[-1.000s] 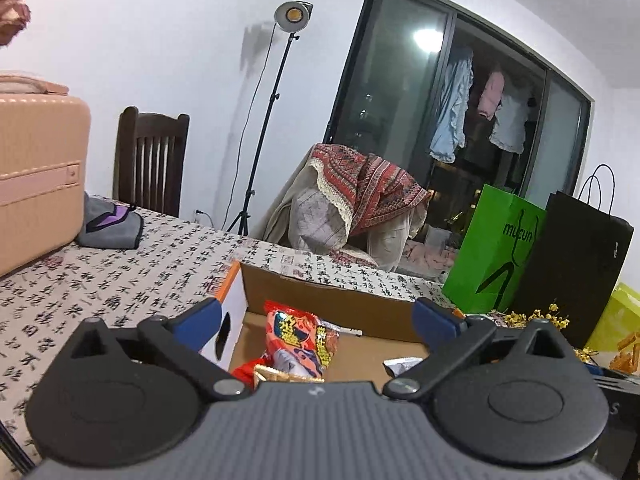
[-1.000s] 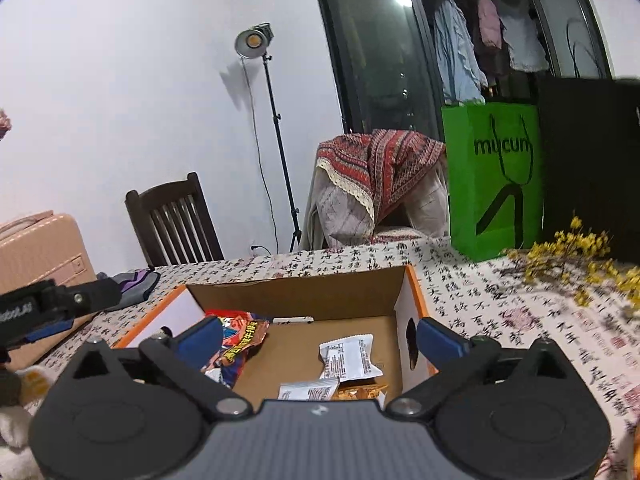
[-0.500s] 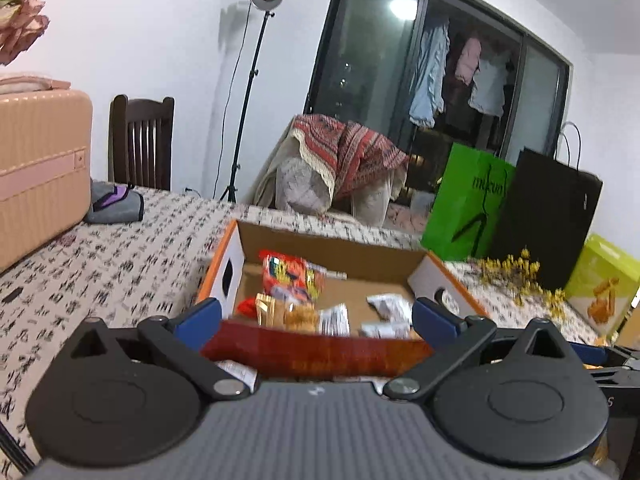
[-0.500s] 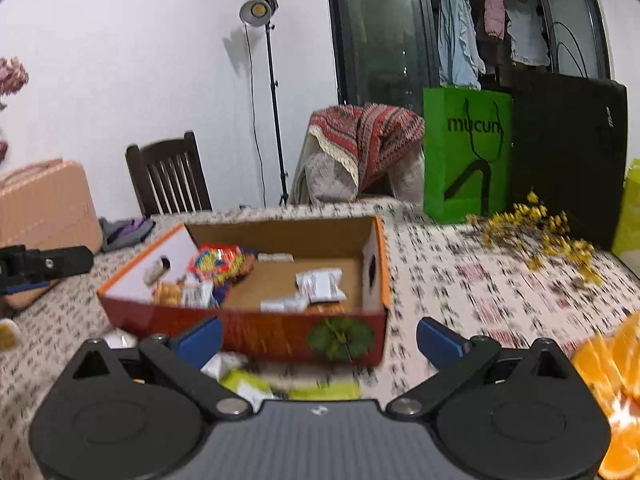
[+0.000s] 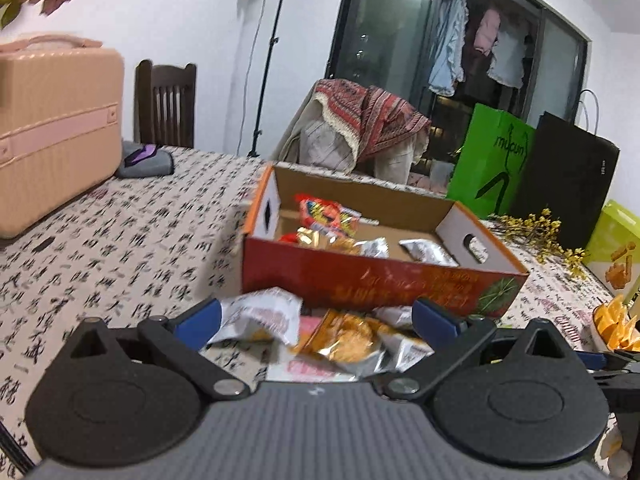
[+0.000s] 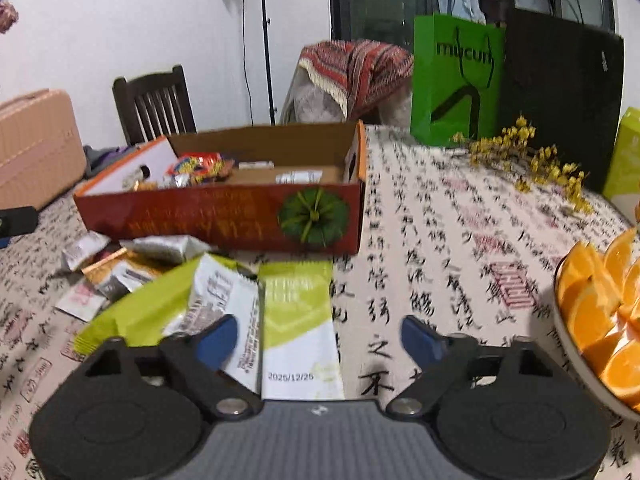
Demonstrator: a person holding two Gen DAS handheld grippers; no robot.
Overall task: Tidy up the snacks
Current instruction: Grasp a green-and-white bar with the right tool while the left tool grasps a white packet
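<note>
Your view of the loose snack packets [image 5: 344, 340] is partly cut off: in the left wrist view the gripper body covers their near edges, and motion blur smears the print on most wrappers. They lie on the calligraphy-print tablecloth [image 5: 120, 248] just in front of the red cardboard box [image 5: 372, 280], whose near wall hides the lower part of what sits inside; only a red and yellow crinkled bag [image 5: 326, 214] and some silver foil sachets [image 5: 428, 250] show above it. Your left gripper [image 5: 316, 318] stands wide open over the pile with nothing pinched, a white crumpled packet [image 5: 264, 312] and an orange foil one [image 5: 352, 338] between its blue fingers. Your right gripper [image 6: 318, 334] is closing, its pads not yet on anything; a flat green and white sachet [image 6: 300, 320] with a printed date lies between the fingers, beside a white packet [image 6: 224, 300] and a lime-green wrapper [image 6: 152, 308]. To the right of the box, a plate of orange wedges [image 6: 600, 312] is cut by the frame edge, and yellow dried flowers [image 6: 532, 160] lie behind it before a green paper bag [image 6: 452, 80].
</note>
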